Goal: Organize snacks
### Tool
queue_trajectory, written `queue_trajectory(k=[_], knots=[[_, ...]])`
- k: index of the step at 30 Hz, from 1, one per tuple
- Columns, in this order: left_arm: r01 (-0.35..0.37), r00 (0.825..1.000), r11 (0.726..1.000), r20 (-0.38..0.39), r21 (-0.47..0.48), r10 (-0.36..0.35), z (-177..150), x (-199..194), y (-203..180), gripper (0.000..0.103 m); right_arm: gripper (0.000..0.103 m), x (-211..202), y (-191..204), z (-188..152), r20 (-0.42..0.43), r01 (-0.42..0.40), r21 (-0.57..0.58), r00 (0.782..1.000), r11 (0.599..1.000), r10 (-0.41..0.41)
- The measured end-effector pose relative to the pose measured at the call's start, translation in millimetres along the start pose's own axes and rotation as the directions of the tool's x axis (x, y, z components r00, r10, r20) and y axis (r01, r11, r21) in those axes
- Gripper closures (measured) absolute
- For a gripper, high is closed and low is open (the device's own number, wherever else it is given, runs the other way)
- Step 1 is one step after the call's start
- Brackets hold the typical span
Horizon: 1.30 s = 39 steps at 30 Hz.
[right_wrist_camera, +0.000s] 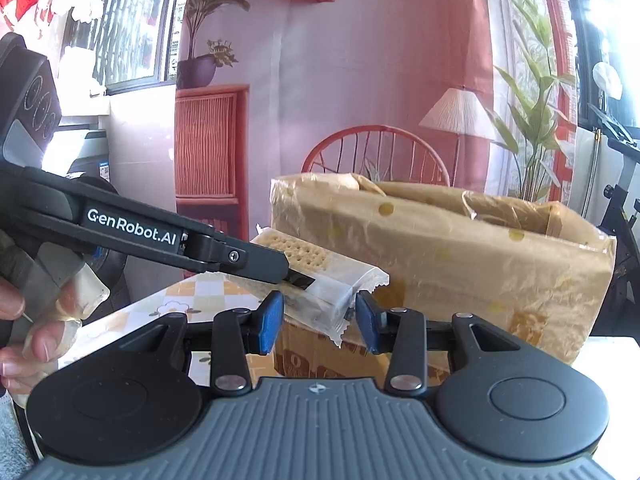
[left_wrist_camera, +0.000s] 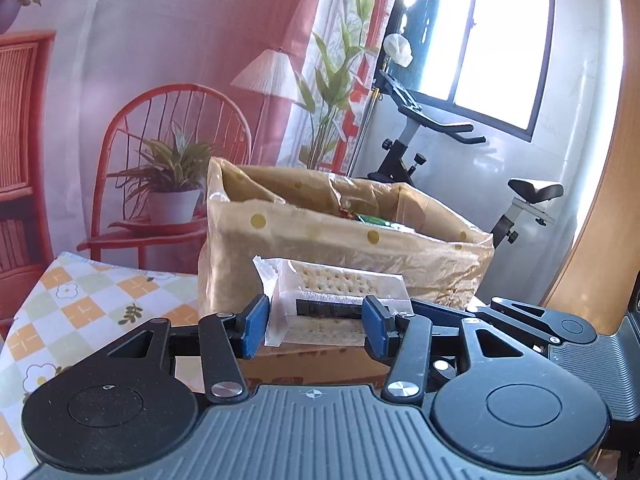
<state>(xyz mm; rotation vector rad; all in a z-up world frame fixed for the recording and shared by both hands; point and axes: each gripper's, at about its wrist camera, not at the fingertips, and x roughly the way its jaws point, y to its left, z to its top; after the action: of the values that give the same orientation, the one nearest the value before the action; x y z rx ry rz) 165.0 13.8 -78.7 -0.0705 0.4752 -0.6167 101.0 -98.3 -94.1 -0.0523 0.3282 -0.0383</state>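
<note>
at the far left of the right wrist view a hand (right_wrist_camera: 28,320) grips the handle of the left claw (right_wrist_camera: 298,278), whose black arm reaches in across the frame to the cracker packet (right_wrist_camera: 320,276). its tip lies on the clear wrapper, over the middle of the packet. in the left wrist view the same left claw (left_wrist_camera: 316,326) has its blue pads on either side of the cracker packet (left_wrist_camera: 332,300); the right pad looks pressed to the wrapper, the left one just beside its edge, so it seems to pinch the packet, though the fisheye makes contact on the left hard to judge.

the packet is off the checked, flowered counter (left_wrist_camera: 80,300), held in the air in front of a brown cardboard box (left_wrist_camera: 320,360) and just before the tan dotted bag (left_wrist_camera: 360,248), which stands open with a few wrappers showing inside.

further right, the right claw (right_wrist_camera: 320,322) has the crimped end of the packet between its blue pads; its jaws are closing, and the wrapper sits near both pads without clear pressure from either. behind it the tan bag (right_wrist_camera: 460,260) rises over the box (right_wrist_camera: 320,360). at the far right stands an exercise bike (left_wrist_camera: 460,152) by the window.
</note>
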Motion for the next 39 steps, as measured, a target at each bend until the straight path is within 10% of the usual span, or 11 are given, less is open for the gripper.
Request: queue_trajectory(k=[10, 24, 32, 39], knots=[[0.041, 0.999, 0.999, 0.006, 0.004, -0.041, 82.0, 45.1, -13.8, 0.05, 0.06, 30.0, -57.3, 79.3, 0.006, 0.012, -0.036, 1.0, 0.999, -0.012], [-0.047, 0.992, 0.997, -0.115, 0.054, 0.053, 74.7, 92.4, -9.7, 0.044, 0.052, 67.8, -100.3, 69.1, -0.163, 0.026, 0.069, 0.986, 0.997, -0.014], [-0.161, 0.987, 0.983, -0.013, 0.086, 0.163, 79.8, 35.7, -21.4, 0.015, 0.007, 30.4, -101.4, 80.2, -0.12, 0.021, 0.098, 0.993, 0.995, -0.009], [-0.253, 0.966, 0.965, 0.071, 0.067, 0.248, 90.7, -7.0, -30.6, 0.01, 0.001, -2.3, -93.2, 93.5, -0.036, 0.079, 0.146, 0.997, 0.986, -0.075]])
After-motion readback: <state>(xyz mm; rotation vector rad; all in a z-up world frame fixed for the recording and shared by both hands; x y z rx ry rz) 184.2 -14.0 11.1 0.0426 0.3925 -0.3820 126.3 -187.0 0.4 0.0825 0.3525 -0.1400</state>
